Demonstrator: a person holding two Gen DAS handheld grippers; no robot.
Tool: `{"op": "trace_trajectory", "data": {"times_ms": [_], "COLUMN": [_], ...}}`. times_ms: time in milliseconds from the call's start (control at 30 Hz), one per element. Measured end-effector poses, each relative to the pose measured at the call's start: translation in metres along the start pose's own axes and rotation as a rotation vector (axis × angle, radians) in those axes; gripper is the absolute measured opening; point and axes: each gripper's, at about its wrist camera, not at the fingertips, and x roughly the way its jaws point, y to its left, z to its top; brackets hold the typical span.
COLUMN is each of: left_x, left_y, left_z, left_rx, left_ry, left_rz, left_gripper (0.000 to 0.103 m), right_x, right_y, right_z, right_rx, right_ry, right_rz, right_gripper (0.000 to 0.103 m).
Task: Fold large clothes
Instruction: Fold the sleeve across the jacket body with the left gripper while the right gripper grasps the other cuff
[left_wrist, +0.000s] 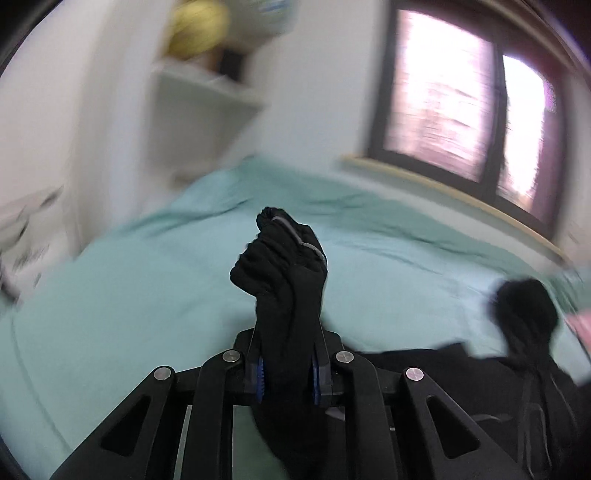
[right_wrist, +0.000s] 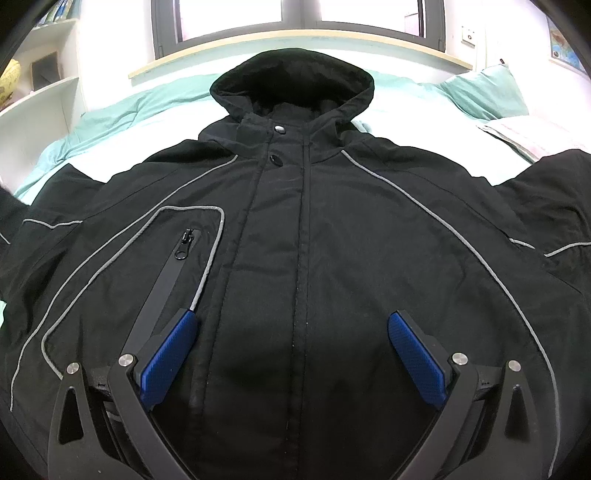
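Your left gripper (left_wrist: 286, 373) is clamped tight on a bunched sleeve cuff (left_wrist: 280, 258) of the black hooded jacket (right_wrist: 303, 236), which lies front-up on the green bed (right_wrist: 110, 110). Carry the cuff across the chest. Your right gripper (right_wrist: 291, 354) hovers wide open, holding nothing; use it to pin the front.

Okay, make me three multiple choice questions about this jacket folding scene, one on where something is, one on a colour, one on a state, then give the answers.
1. Where does the black hooded jacket lie?
A. on a bed with a mint-green cover
B. on a wooden floor
C. on a hanger

2. What colour is the piping along the jacket's seams?
A. red
B. grey
C. yellow

3. How does the right gripper stand?
A. shut on a hood
B. shut on nothing
C. open above the jacket front

Answers: 1 A, green bedding surrounds the jacket; 2 B, thin grey lines curve over chest and sleeves; 3 C, its blue pads stand wide apart.
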Motion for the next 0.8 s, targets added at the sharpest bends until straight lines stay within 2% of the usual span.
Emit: {"op": "trace_trajectory", "data": {"times_ms": [133, 200, 233, 300, 400, 433, 500, 600, 633, 667, 733, 800], "left_x": [-0.028, -0.030, -0.025, -0.012, 0.019, 0.031, 0.044, 0.041, 0.041, 0.040, 0.039, 0.029], "left_y": [-0.086, -0.131, -0.159, -0.196, -0.233, -0.239, -0.244, -0.237, -0.237, -0.231, -0.227, -0.221], "left_z": [-0.004, -0.013, -0.022, -0.046, -0.087, -0.101, -0.111, -0.117, -0.114, -0.112, -0.108, -0.105], "left_rx": [0.180, 0.249, 0.288, 0.356, 0.441, 0.446, 0.454, 0.447, 0.439, 0.425, 0.367, 0.308], "left_ry": [0.004, 0.059, 0.121, 0.217, 0.339, 0.386, 0.423, 0.432, 0.442, 0.468, 0.504, 0.505], "left_rz": [-0.186, -0.292, -0.349, -0.396, -0.394, -0.399, -0.379, -0.362, -0.375, -0.410, -0.486, -0.515], "left_gripper": [0.017, 0.017, 0.017, 0.017, 0.020, 0.022, 0.023, 0.025, 0.031, 0.048, 0.068, 0.068], "right_x": [0.000, 0.000, 0.000, 0.000, 0.000, -0.001, -0.001, -0.001, -0.003, -0.004, -0.015, -0.026], "right_y": [0.000, 0.000, 0.000, 0.000, -0.001, -0.001, 0.000, 0.003, 0.006, 0.008, 0.021, 0.033], "right_z": [0.000, 0.000, 0.000, 0.000, 0.000, -0.001, -0.001, 0.002, 0.004, 0.006, 0.014, 0.026], "right_rx": [0.001, 0.002, 0.003, 0.007, 0.012, 0.013, 0.012, -0.004, -0.017, -0.028, -0.079, -0.108], "right_ry": [0.001, 0.002, 0.002, 0.004, 0.007, 0.007, 0.006, 0.017, 0.029, 0.035, 0.056, 0.084], "right_rz": [0.000, 0.001, 0.001, 0.005, 0.012, 0.010, 0.007, -0.010, -0.021, -0.025, -0.039, 0.021], "right_gripper": [0.103, 0.103, 0.103, 0.103, 0.103, 0.103, 0.103, 0.103, 0.103, 0.103, 0.102, 0.101]}}
